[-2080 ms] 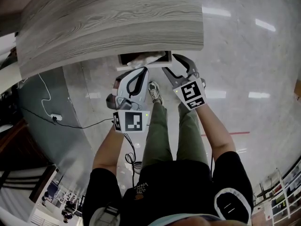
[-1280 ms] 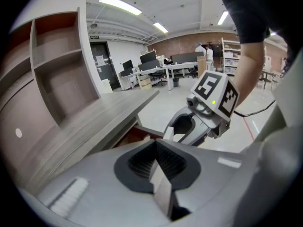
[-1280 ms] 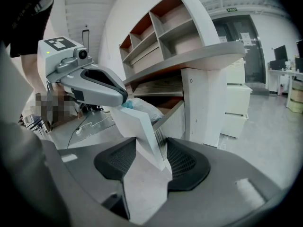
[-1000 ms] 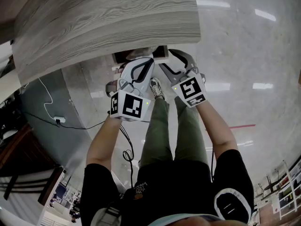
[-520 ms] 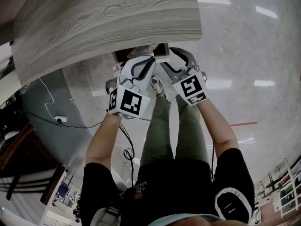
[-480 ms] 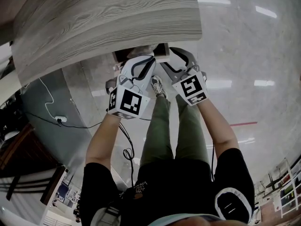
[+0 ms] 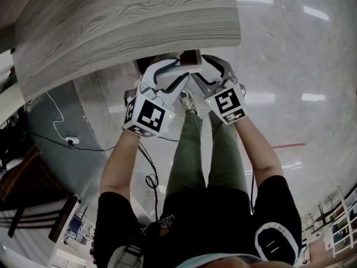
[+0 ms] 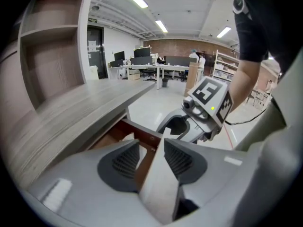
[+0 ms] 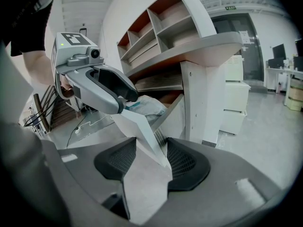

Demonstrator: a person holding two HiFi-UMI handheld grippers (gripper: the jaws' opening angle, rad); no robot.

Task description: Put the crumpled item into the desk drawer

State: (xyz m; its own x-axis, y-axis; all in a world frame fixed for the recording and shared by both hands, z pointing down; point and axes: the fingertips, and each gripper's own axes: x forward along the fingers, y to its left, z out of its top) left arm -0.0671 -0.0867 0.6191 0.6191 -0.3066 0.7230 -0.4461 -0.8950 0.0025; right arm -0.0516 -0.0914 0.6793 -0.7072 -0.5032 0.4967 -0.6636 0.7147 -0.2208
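The crumpled white item (image 9: pixel 144 105) lies inside the open desk drawer (image 9: pixel 173 112), seen in the right gripper view past the left gripper's finger. My left gripper (image 7: pixel 179 70) hangs over the drawer (image 7: pixel 187 56) under the desk edge. Its jaws are opening, and in the left gripper view only the drawer's brown front board (image 8: pixel 142 138) shows in the gap, with nothing held. My right gripper (image 7: pixel 198 71) sits at the drawer's right corner with its jaws together. I cannot tell whether it pinches the drawer's edge. From the head view the item is hidden.
The grey wood-grain desk top (image 7: pixel 128 21) overhangs the drawer. Shelves (image 9: pixel 156 27) rise above the desk. The person's legs and a shoe (image 7: pixel 184 102) are right below the grippers. A power strip with cables (image 7: pixel 67 141) lies on the floor at the left.
The left gripper's fingers, together half a second ago, now stand apart above the drawer, and its marker cube has dropped slightly left. The right gripper has barely moved.
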